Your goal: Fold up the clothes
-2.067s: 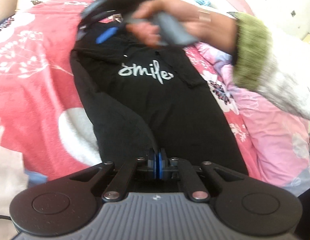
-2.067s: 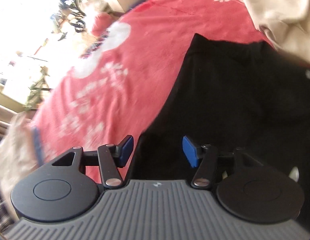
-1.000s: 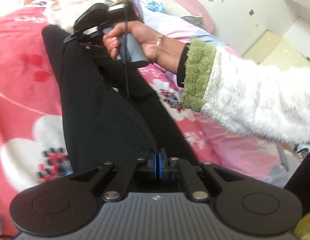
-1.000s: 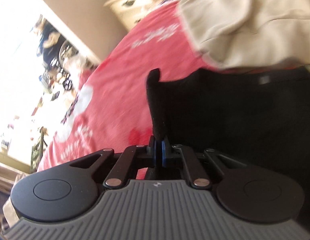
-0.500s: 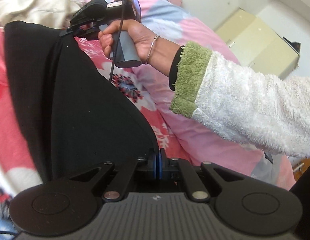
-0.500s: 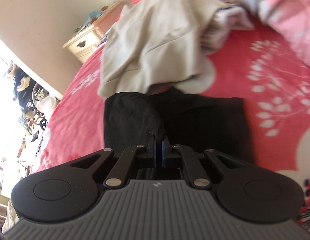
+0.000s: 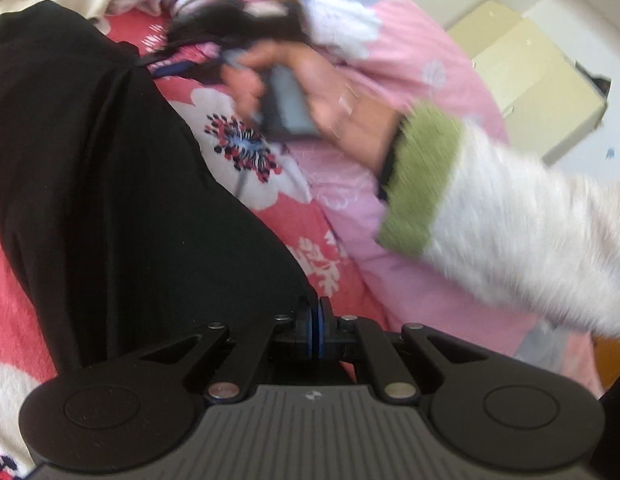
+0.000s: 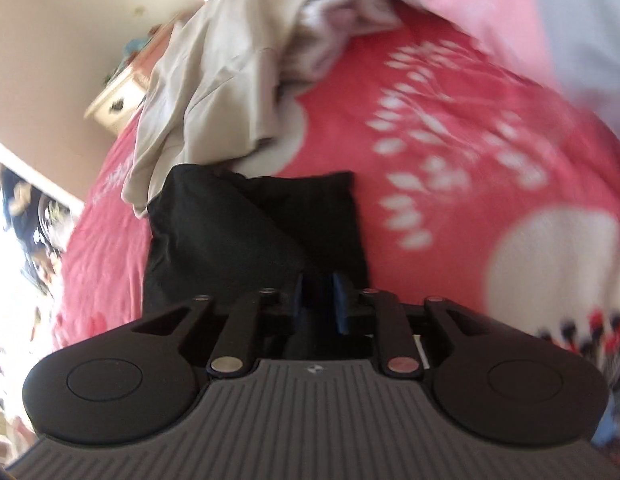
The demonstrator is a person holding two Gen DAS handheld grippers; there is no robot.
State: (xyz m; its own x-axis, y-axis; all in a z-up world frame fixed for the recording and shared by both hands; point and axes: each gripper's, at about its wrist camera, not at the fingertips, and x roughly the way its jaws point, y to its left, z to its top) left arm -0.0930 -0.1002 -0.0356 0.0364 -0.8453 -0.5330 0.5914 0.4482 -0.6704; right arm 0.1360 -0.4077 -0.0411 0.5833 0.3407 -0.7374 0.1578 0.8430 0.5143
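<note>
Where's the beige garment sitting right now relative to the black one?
In the right wrist view the beige garment lies bunched at upper left on the red bedspread, just beyond the black garment, its lower edge overlapping that garment's far left corner.

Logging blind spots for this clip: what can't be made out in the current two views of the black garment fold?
- Left wrist view: the right tool and hand are motion-blurred; its fingertips are unreadable.
- Left wrist view: the left tool hides how much black garment it pinches.
- Right wrist view: the beige clothing covers the garment's far edge.
- Right wrist view: the right tool's body cuts off the garment's near edge.
</note>
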